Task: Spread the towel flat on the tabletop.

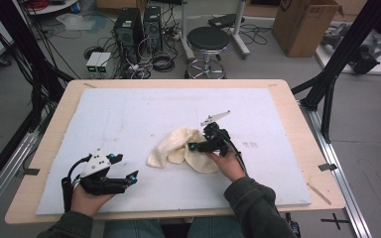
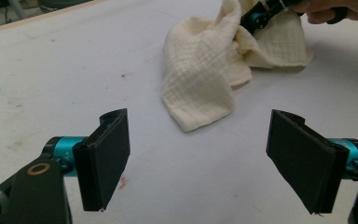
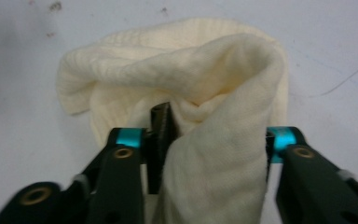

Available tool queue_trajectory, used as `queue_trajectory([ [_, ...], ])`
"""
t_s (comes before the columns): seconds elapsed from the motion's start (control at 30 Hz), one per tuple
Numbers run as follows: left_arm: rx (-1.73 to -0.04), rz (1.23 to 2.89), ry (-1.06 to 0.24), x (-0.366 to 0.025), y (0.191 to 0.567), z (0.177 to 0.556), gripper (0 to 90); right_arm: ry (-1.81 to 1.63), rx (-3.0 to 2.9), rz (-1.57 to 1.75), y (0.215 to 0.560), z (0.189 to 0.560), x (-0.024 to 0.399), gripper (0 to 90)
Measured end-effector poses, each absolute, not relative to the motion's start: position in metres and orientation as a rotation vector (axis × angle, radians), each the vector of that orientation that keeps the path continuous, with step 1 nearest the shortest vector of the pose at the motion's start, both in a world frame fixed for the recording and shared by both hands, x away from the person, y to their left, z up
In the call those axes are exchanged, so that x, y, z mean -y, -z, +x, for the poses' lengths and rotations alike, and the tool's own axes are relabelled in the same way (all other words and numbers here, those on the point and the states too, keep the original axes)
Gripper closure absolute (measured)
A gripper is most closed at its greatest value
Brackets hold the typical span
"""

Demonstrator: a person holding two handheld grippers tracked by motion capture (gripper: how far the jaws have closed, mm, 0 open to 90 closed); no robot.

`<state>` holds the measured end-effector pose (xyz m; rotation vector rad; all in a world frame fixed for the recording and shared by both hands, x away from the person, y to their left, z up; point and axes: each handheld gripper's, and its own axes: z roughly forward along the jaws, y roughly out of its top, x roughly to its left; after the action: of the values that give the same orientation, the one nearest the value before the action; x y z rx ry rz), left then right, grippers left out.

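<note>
A cream waffle-weave cloth (image 1: 178, 146) lies bunched near the middle of the white mat (image 1: 129, 109). My right gripper (image 1: 194, 147) is at the cloth's right side, held low by a hand. In the right gripper view its jaws (image 3: 214, 135) stand apart with a raised fold of the cloth (image 3: 191, 70) draped between them, hiding the right jaw's pad. My left gripper (image 1: 127, 166) rests at the mat's front left, open and empty. The left gripper view has its own jaws (image 2: 198, 158) wide apart, the cloth (image 2: 200, 74) beyond them, and the right gripper (image 2: 261, 16) at the cloth's top.
The mat covers a wooden table (image 1: 54, 134). Beyond the far edge on the floor stand a black stool (image 1: 207, 42), two computer towers (image 1: 139, 29) with cables, and a cardboard box (image 1: 302, 25). Black frame posts (image 1: 337, 64) flank the table.
</note>
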<state>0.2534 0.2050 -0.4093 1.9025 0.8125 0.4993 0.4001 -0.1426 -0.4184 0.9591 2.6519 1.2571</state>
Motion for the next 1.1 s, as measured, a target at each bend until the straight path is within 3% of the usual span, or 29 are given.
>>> queue_trajectory([
  [0.17,-0.767,1.914,-0.467,-0.19,0.408,0.254,23.3,-1.312,-2.603,0.89,0.406,0.39,0.148,43.7],
  [0.4,-0.706,1.914,-0.4,-0.162,0.405,0.257,27.7,-1.357,-2.54,0.825,0.386,0.366,0.172,40.7],
  [0.57,-0.686,1.928,-0.369,-0.143,0.407,0.263,39.0,-1.373,-2.468,0.81,0.375,0.346,0.195,39.8],
  [0.87,-0.683,1.994,-0.296,-0.11,0.422,0.29,62.1,-1.434,-2.549,0.709,0.395,0.32,0.214,56.3],
  [1.1,-0.711,2.077,-0.265,-0.087,0.434,0.315,62.7,-1.31,-2.713,0.673,0.425,0.326,0.203,61.7],
])
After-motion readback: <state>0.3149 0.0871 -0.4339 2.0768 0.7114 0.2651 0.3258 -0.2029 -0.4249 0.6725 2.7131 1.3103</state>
